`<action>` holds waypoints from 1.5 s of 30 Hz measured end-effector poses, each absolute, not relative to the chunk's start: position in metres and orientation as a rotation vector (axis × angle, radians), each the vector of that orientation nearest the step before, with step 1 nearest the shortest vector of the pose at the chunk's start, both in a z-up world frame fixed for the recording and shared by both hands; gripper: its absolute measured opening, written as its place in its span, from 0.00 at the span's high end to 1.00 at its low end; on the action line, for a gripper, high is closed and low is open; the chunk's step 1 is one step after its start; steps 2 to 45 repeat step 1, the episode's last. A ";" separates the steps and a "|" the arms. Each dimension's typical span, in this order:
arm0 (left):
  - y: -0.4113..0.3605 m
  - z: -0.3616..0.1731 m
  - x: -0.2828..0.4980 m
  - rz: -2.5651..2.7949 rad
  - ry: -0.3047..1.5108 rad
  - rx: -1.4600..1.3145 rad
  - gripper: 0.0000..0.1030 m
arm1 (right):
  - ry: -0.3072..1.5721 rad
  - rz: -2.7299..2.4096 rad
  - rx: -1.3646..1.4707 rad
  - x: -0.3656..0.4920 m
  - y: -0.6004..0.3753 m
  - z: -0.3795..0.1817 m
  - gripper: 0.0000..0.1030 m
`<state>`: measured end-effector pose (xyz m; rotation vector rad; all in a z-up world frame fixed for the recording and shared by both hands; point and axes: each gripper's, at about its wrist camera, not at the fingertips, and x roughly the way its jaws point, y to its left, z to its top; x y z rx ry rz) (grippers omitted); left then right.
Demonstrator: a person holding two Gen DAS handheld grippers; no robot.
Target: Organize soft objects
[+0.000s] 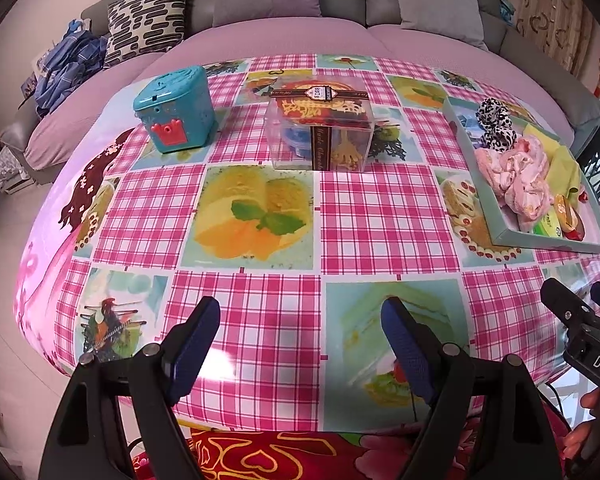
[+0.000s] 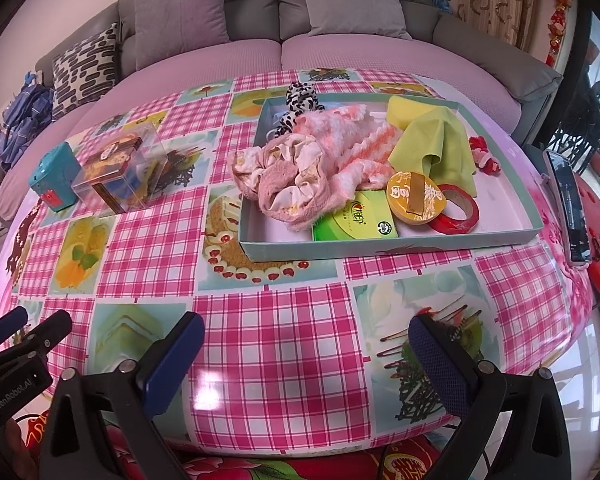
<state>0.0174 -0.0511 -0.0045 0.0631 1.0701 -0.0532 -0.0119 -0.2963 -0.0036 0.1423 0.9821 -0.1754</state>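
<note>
From the left wrist, the left hand-held gripper hangs apart and empty over the near surface, the tray far right; from the right wrist, the right hand-held gripper, also apart, risks dragging the tangled pink cloth out with the green box

Your left gripper hangs open over the pink checked tablecloth at the bottom of the frame. At upper left stands a teal box, a clear box at centre, and the tray of soft cloths at right.
</note>
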 end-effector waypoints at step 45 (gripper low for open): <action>-0.051 -0.004 0.017 -0.053 1.069 0.062 0.19 | 0.983 -0.175 0.143 -0.012 -0.297 -0.004 0.00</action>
